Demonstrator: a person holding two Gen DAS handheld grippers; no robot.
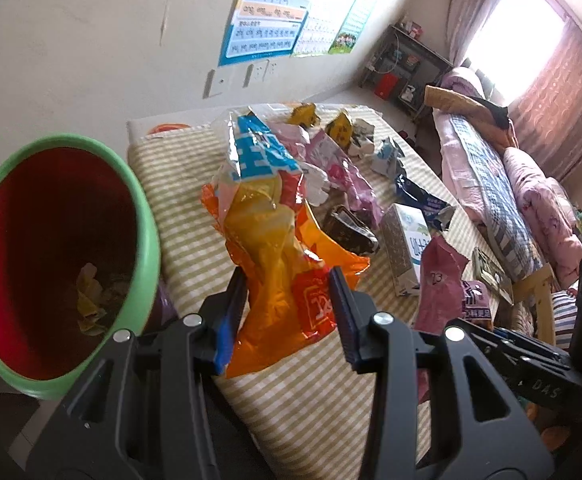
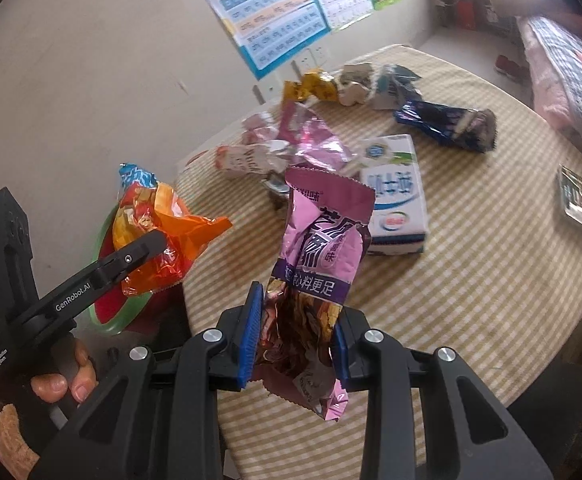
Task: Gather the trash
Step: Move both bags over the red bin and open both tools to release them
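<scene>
In the left wrist view, the left gripper [image 1: 289,312] pinches the lower end of a crinkled orange, yellow and blue plastic snack bag [image 1: 267,216], both blue-padded jaws pressed into the film, and the bag stands up and away from them. To the left sits a round bin with a green rim and red inside [image 1: 143,216], just beside the near left edge of the table with the beige-and-white striped cloth [image 1: 291,400]; a few yellowish scraps lie at its bottom. On the cloth beyond the bag lie a dark brown wrapper [image 1: 351,228], a white and blue milk carton [image 1: 405,248] on its side, pink wrappers and small yellow packets farther off. At the right edge a pink and purple foil wrapper [image 1: 441,284] hangs above the right gripper's black body.

In the right wrist view, the right gripper [image 2: 297,334] is clamped on the pink and purple foil wrapper [image 2: 323,240] near its torn lower end, the wrapper rising upright above the cloth. To the left, the left gripper [image 2: 147,246] holds the orange snack bag [image 2: 163,232] over the green-rimmed bin [image 2: 117,320], and the person's hand [image 2: 65,384] grasps its handle. The milk carton [image 2: 395,200] lies just beyond the wrapper, a dark blue wrapper [image 2: 447,122] farther right.
</scene>
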